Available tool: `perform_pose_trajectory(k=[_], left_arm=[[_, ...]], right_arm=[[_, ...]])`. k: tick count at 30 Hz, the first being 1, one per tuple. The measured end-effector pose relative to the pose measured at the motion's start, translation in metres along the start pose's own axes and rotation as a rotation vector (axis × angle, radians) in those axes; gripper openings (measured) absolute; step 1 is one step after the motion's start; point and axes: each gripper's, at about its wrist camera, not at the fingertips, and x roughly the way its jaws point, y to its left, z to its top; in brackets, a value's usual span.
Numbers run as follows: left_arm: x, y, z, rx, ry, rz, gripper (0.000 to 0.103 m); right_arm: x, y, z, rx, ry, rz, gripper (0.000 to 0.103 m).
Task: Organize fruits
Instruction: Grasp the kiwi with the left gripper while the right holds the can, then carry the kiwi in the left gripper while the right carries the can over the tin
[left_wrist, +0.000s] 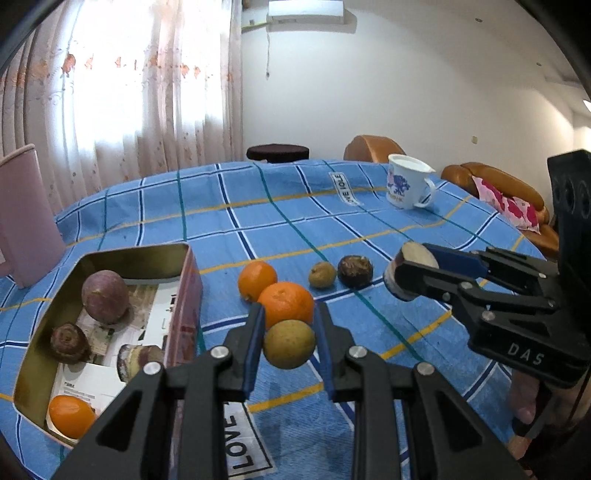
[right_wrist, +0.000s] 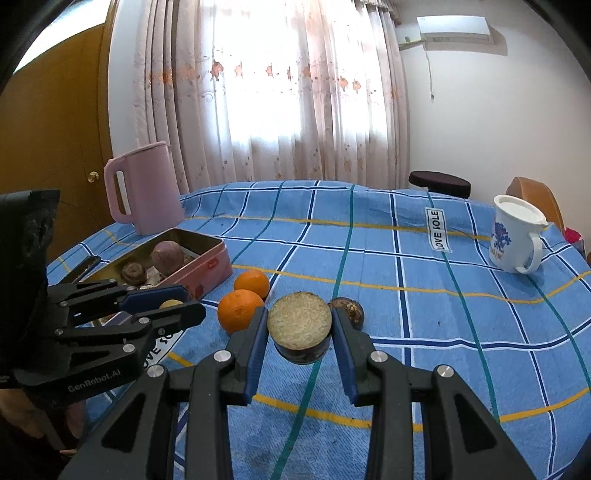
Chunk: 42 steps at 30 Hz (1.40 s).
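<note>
Blue plaid tabletop (left_wrist: 369, 206) | pink tin (left_wrist: 184, 295) at 9 o'clock holding four pieces | left gripper (left_wrist: 289, 328) clenched on yellow-green fruit (left_wrist: 289, 344) | right gripper (right_wrist: 299, 332) clenched on cut root piece (right_wrist: 300, 326) | two oranges (left_wrist: 285, 304), small fruit (left_wrist: 322, 274), dark corm (left_wrist: 355, 271) left at centre | roughly half done.

**Readable lettering on the grippers and the cloth**

The right gripper (left_wrist: 410, 275) bears "DAS" in pale letters on its black body. The left gripper (right_wrist: 173, 301) carries "GenRobot.AI" on its black body. The blue checked tablecloth (right_wrist: 406, 280) has a white label (right_wrist: 437, 229) reading "LOVE SOLE". The blue printing on the white mug (right_wrist: 515, 240) is too blurred to read.
</note>
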Motion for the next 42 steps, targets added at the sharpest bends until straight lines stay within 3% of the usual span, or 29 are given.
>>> perform_pose_trajectory(k=[20,42], left_arm=[[-0.016,0.001,-0.002,-0.007,-0.085,0.029,0.028],[-0.031,0.001,-0.005,0.0,-0.168,0.053,0.028]], right_arm=[[-0.014,0.008,-0.001,-0.043,-0.083,0.001,0.036],[-0.029,0.023,-0.003,-0.104,-0.179,-0.059,0.036]])
